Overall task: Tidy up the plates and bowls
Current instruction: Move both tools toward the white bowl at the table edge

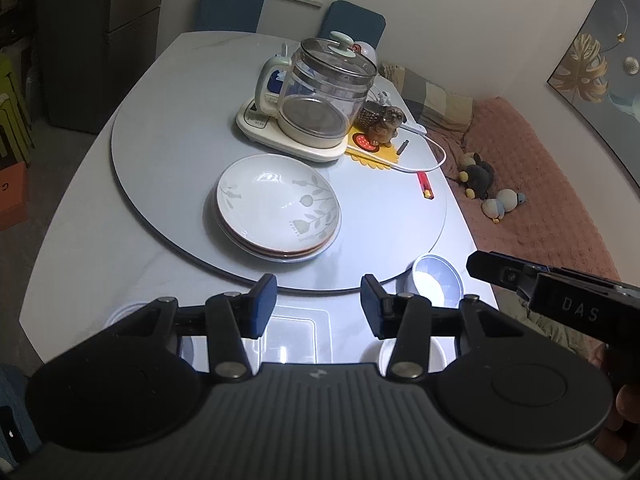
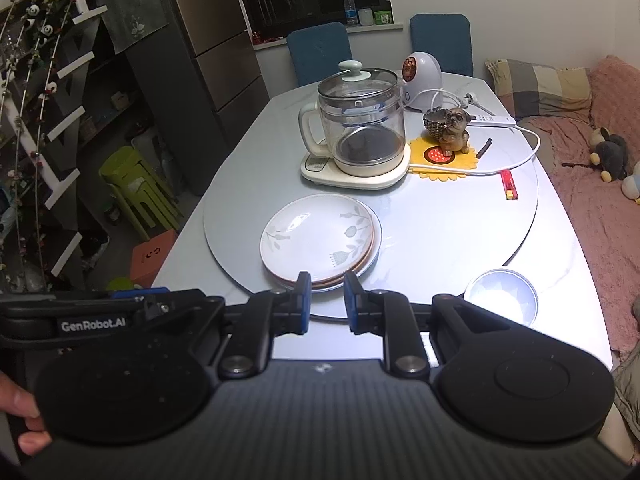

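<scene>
Hovering both pairs of tongs over the near edge of the desk (image 1: pixel 80 216), I read the layout. The stack of plates (image 1: pixel 279 208) sits on the round turntable (image 1: pixel 160 152), dead ahead of the right tongs (image 2: pixel 327 302), whose jaws frame its near rim from above with only a narrow gap, nothing between them. The left tongs (image 1: pixel 319 306) stand released, jaws apart and empty, the stack ahead and a touch to their left. The small blue bowl (image 2: pixel 502 296) rests on the desk just off the turntable's edge, to the right of both; my right hand is clearly nearer to it. It's round, so no long axis matters; what counts is its rim. I judge the bowl goes next, the right tongs swinging rightward and widening first.
</scene>
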{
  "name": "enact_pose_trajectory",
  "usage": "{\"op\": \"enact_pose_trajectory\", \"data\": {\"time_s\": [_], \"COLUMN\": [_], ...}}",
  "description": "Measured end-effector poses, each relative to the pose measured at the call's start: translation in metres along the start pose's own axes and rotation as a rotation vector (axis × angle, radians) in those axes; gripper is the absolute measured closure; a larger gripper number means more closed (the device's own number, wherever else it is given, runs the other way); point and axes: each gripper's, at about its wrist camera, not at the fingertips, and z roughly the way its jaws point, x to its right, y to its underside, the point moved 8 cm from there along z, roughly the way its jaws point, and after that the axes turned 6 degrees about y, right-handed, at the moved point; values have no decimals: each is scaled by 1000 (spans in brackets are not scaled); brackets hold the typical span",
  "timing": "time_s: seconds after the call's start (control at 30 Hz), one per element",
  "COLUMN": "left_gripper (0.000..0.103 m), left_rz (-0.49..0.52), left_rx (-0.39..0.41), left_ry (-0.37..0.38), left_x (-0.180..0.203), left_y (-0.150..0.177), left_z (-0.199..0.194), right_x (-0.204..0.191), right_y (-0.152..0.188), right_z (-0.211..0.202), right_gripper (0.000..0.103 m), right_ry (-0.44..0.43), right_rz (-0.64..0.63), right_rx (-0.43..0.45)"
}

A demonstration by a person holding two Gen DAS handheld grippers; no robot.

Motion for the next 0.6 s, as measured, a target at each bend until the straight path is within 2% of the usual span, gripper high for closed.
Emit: {"op": "enact_pose_trajectory", "data": {"time_s": [0.27,0.43,0.6], "left_gripper": [47,47,47], "left_rz": [3,1,-7], "left_rx": [-46,-83,-128], "left_ry": [-8,1,7], "left_x": [26,45,59], "left_y": [15,23,33], "left_z": [31,57,88], "right_x": [38,71,101], "right_y": [6,15,26], "right_z": [0,9,19], "right_gripper": [81,81,62], "right_ry": [9,12,18], "right_rz": [-23,-17,0], "right_rx": [-9,-44,-75]}}
